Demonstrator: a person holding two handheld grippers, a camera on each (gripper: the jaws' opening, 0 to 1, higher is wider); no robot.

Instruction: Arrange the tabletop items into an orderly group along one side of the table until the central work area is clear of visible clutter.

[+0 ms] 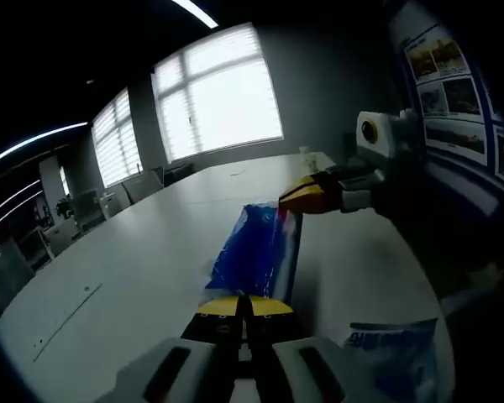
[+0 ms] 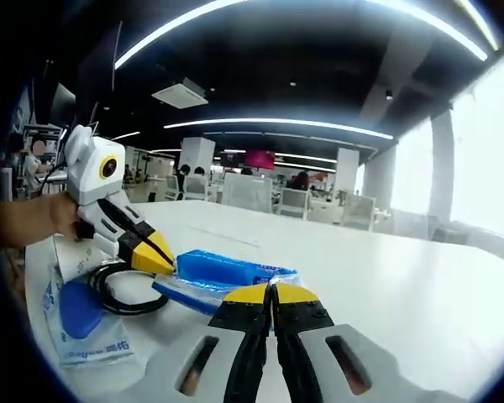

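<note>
Blue plastic packet (image 1: 256, 248): long axis lay between both hand-held grippers, on white surface (image 1: 134, 260). Left hand-held gripper (image 1: 242, 307) closed on its near end. Right hand-held gripper (image 2: 273, 294) closed on the opposite end.

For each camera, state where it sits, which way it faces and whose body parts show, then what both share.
Left gripper view: rides the left claw, facing down the white table toward bright windows; the right claw enters from the right, at the blue packet's far end.
Right gripper view: rides the right claw, facing the open office; the left claw and a person's hand enter from the left, near a black cable.
Shared: the blue packet, table, both claws.
</note>
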